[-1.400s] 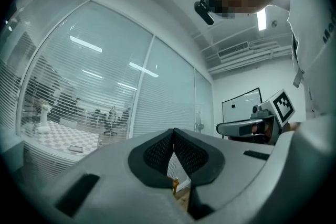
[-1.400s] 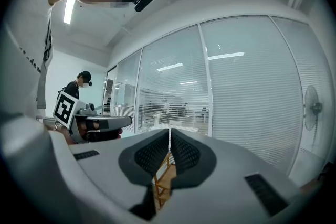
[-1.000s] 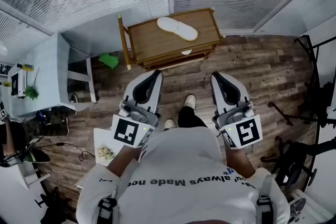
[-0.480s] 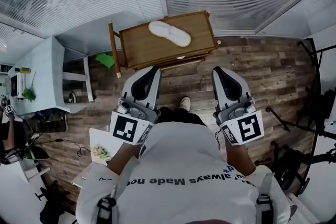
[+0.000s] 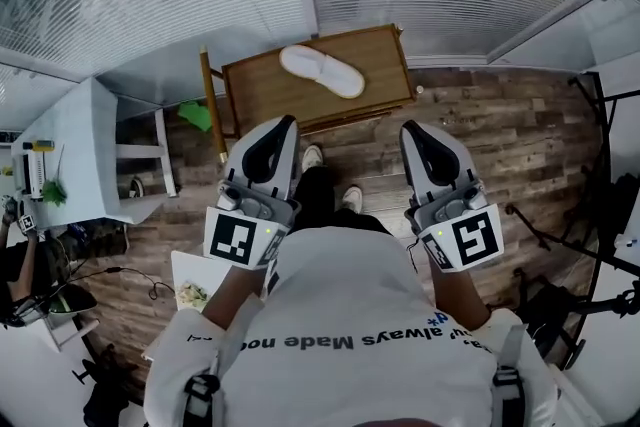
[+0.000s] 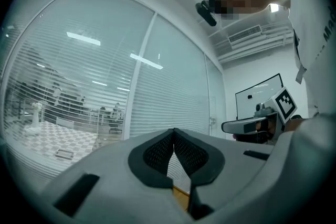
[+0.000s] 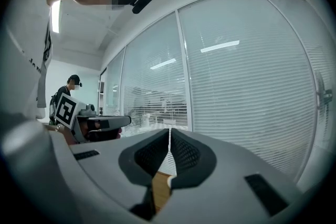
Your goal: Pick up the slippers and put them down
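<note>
slippers (image 5: 321, 71) sit on top of the wood table (image 5: 385, 55), ahead of both grippers and below the line they point along. they lie closer to the left gripper's line than the right's. white, flat, laid end to end or overlapping; can't tell which from here.

handling guess: light, soft, thin-soled, so they flop if taken by one end. fabric, so not slippery and nothing to break. best hold is probably across the sole edge near the middle, or on the upper band where the material doubles up. if they overlap, one pinch may drag both.

left gripper (image 5: 288, 121): jaws pressed together, pads meeting at the tip, nothing between them. it's held level and aimed at the blinds (image 6: 105, 76) past the table. only a sliver of wood shows under the jaw gap.

right gripper (image 5: 408, 127): same, jaws pressed together and empty, level, touching nothing. it's well apart from the slippers, off to their right.

neither gripper is at the table yet. both have to spread their jaws and tip down before any pick.
</note>
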The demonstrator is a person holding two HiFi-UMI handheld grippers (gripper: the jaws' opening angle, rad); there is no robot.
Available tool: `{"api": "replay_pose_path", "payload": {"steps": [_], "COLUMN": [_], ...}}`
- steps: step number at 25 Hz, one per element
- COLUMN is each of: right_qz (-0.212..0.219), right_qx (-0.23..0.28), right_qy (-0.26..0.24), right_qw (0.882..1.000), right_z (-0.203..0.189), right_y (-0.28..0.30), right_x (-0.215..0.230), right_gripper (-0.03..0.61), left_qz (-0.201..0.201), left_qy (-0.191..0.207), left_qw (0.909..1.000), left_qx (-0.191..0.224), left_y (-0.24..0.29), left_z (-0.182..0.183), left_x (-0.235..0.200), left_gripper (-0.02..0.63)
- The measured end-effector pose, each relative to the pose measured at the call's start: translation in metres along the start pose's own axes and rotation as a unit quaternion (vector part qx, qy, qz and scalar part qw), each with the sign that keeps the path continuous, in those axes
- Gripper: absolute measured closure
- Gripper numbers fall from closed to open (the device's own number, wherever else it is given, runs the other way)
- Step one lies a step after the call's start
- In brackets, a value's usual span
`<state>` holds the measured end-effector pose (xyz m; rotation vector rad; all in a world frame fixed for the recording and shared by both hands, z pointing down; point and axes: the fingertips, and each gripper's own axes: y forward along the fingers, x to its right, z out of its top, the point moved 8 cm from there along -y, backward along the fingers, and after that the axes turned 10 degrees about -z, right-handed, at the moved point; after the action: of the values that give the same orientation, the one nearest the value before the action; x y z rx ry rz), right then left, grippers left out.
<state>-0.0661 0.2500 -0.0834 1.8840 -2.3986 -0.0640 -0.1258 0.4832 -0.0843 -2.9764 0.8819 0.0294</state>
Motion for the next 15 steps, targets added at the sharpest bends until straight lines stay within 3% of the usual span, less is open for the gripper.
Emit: {"api": "replay_pose_path", "payload": {"steps": [15], "right_qz": [-0.018], "right_qx": [0.003], "right_qy": [-0.016], "right_qw": [1.000], "right_z": [0.020], "right_y": [0.152], "right_x": [-0.018], "right_gripper": [0.561], "left_qz": [-0.035], "left_qy": [-0.004], "left_qw": [0.9994], "left_qx": [-0.002], "left_y": [0.048], "left_z": [0.003], "left_x": [-0.147], "left_gripper": [0.603]}}
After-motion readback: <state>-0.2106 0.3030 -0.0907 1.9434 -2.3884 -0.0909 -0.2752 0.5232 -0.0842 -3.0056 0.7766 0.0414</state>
